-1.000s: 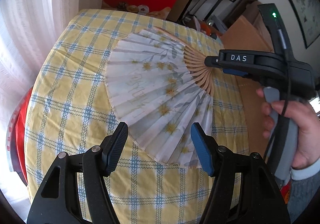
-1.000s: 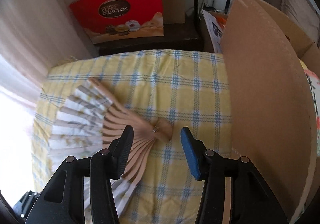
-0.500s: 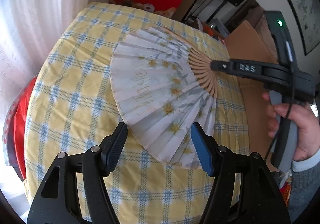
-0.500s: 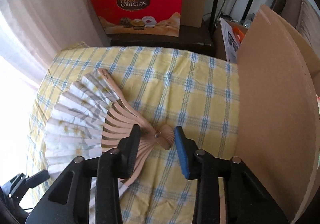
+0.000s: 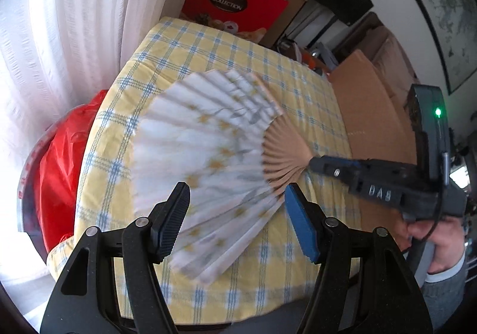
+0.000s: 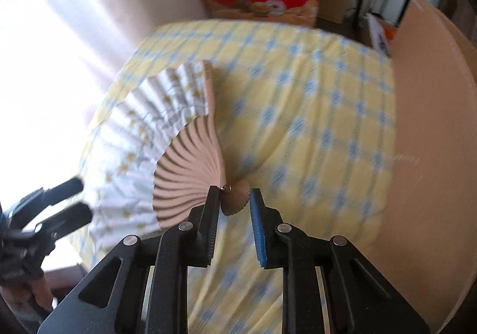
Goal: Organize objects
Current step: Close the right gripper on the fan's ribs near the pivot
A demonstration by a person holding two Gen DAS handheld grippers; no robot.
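Paper fan (image 5: 205,155) lies spread open on the counter (image 5: 208,44), on the yellow-blue checked cloth, ribs fanned out flat. My right claw (image 6: 234,198) is at the pivot end, jaws closing, narrow gap now; the rivet head sits between the pads, the left pad against it, the blue pad just clear. My left claw (image 5: 235,208) hangs half-wide above the fan's near edge, gripping nothing. Cardboard sheet (image 6: 432,125) stands beside the counter.
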